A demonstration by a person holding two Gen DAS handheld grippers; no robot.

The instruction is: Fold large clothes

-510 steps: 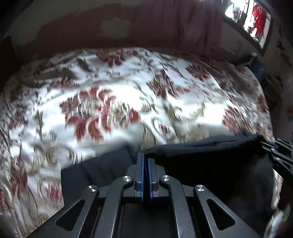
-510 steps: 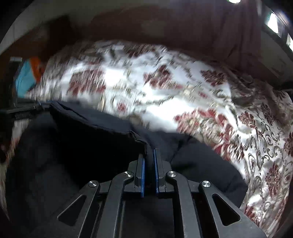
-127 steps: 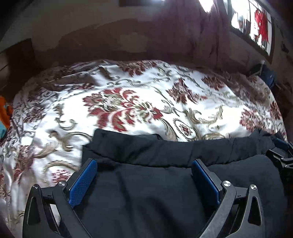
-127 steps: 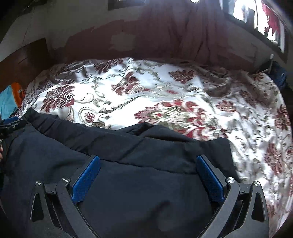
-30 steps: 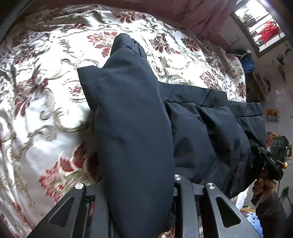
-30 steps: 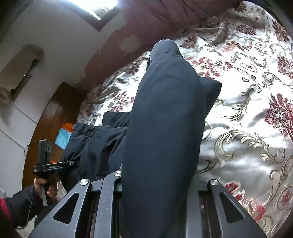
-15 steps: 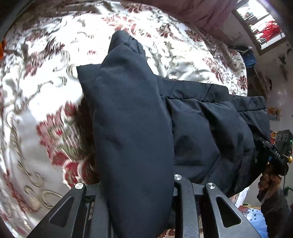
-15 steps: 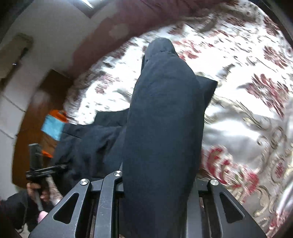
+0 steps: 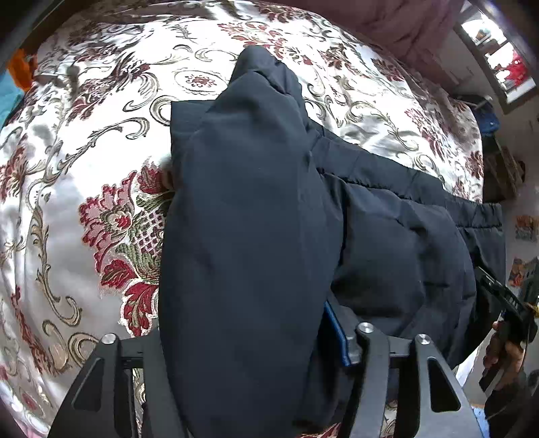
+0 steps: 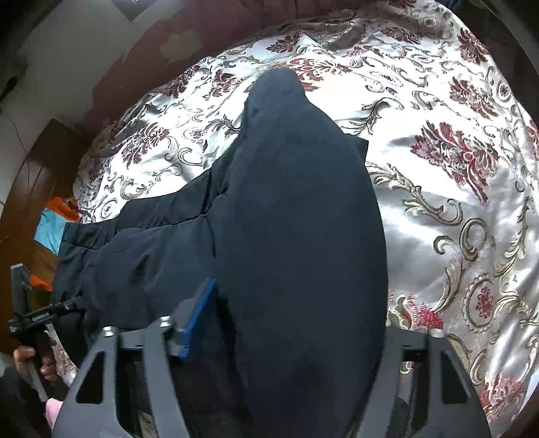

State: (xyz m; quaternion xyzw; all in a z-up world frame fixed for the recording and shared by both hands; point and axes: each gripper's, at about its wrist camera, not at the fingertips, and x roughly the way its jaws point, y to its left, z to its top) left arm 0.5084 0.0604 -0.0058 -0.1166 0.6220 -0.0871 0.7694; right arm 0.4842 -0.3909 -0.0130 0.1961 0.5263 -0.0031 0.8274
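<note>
Across a wide bed lies a shiny cream bedspread (image 9: 84, 141) patterned with dark red flowers and grey scrolls. A maroon curtain (image 9: 387, 20) hangs behind it, and a bright window (image 9: 505, 74) sits high on one side.

On the bedspread is a dark navy padded garment (image 9: 397, 236), spread crosswise near my edge of the bed. Its elastic band (image 9: 478, 215) points toward my right.

I hold one gripper in each hand. A thick, puffy end of the garment runs forward over my left gripper (image 9: 242, 337) and lies between its jaws. The jaws stand apart, with one blue pad (image 9: 333, 333) bare beside the cloth. My right gripper (image 10: 289, 330) has the opposite end the same way. Its jaws are also parted, and the face of one blue pad (image 10: 197, 320) is uncovered, so neither pair seems to be pinching.

I judge that both ends were lifted so they could be laid inward over the middle. The fold looks partly made, and the cloth is too bulky to lie flat unaided.

Each bulge blocks most of my forward view and hides the far jaw. From the left wrist I glimpse my right hand (image 9: 502, 347) at the bed's edge. Orange and blue cloth (image 10: 54, 219) lies at the bed's left side, next to dark wood (image 10: 33, 175), well apart from the garment's fold.
</note>
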